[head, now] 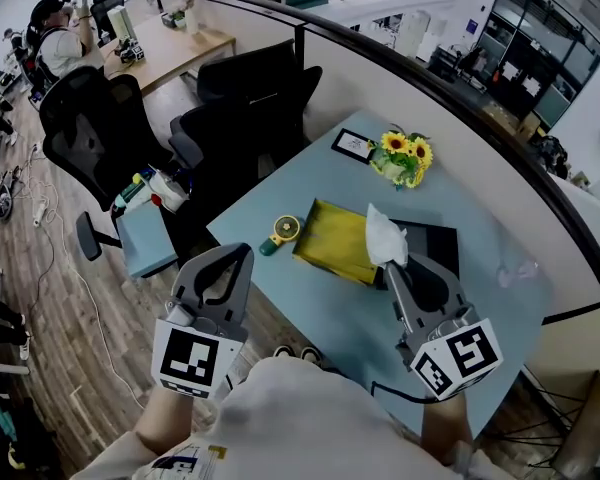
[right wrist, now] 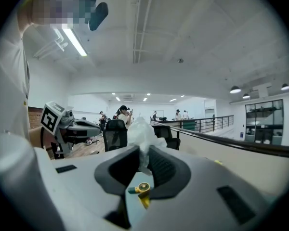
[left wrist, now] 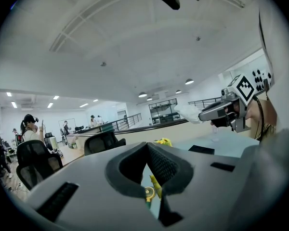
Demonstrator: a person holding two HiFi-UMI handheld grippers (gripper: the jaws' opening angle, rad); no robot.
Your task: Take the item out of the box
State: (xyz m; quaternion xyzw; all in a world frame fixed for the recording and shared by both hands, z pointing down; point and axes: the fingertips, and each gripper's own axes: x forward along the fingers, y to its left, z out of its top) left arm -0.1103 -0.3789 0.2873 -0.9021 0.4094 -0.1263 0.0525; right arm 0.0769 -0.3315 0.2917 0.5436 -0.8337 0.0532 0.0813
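With our right tongs [head: 389, 264] clamped on the white item [head: 383, 235] above the box [head: 330, 243] on the bench [head: 310, 313], left tongs [head: 242, 252] closed and empty, we judge the lift-out nearly done: next, carry it aside

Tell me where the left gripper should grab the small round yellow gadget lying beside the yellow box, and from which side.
Grip the gadget's green handle, not its round yellow head: the head lies flat and wide, while the handle is narrow and points at the table's near edge. Bring the left gripper in from that edge, jaws opened across the handle.
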